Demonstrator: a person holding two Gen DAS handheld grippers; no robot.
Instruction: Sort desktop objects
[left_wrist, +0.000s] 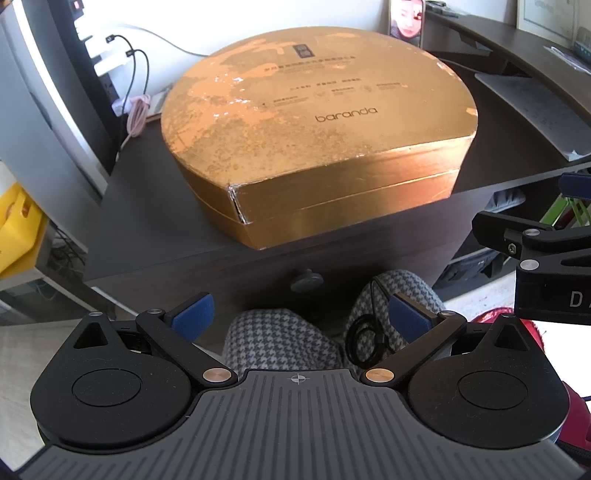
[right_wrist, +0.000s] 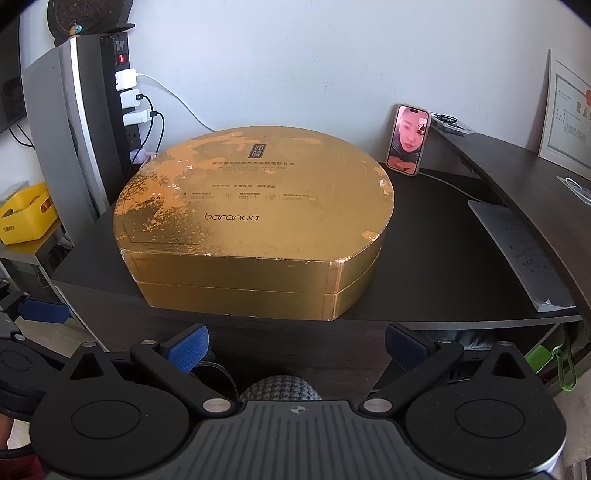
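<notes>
A large gold box (right_wrist: 255, 229) with a rounded back and a flat front fills the middle of both views, lying on a dark desk (right_wrist: 436, 258) with its lid closed and its flat front close to the desk's near edge. The word "baranda" is printed on the lid.

At the bottom of the left wrist view, the left gripper (left_wrist: 301, 317) is spread wide with nothing between its blue pads (left_wrist: 194, 314), held short of the desk over a houndstooth-patterned knee (left_wrist: 280, 343). The right gripper (right_wrist: 297, 345) is likewise spread and empty, low in its own frame, apart from the box.

A phone (right_wrist: 407, 139) leans upright against the wall right of the box. A grey notebook (right_wrist: 521, 251) lies at the desk's right edge. Upper left, chargers (right_wrist: 129, 98) sit in a power strip (right_wrist: 122, 59). A yellow bin (right_wrist: 27, 214) sits at the left edge.
</notes>
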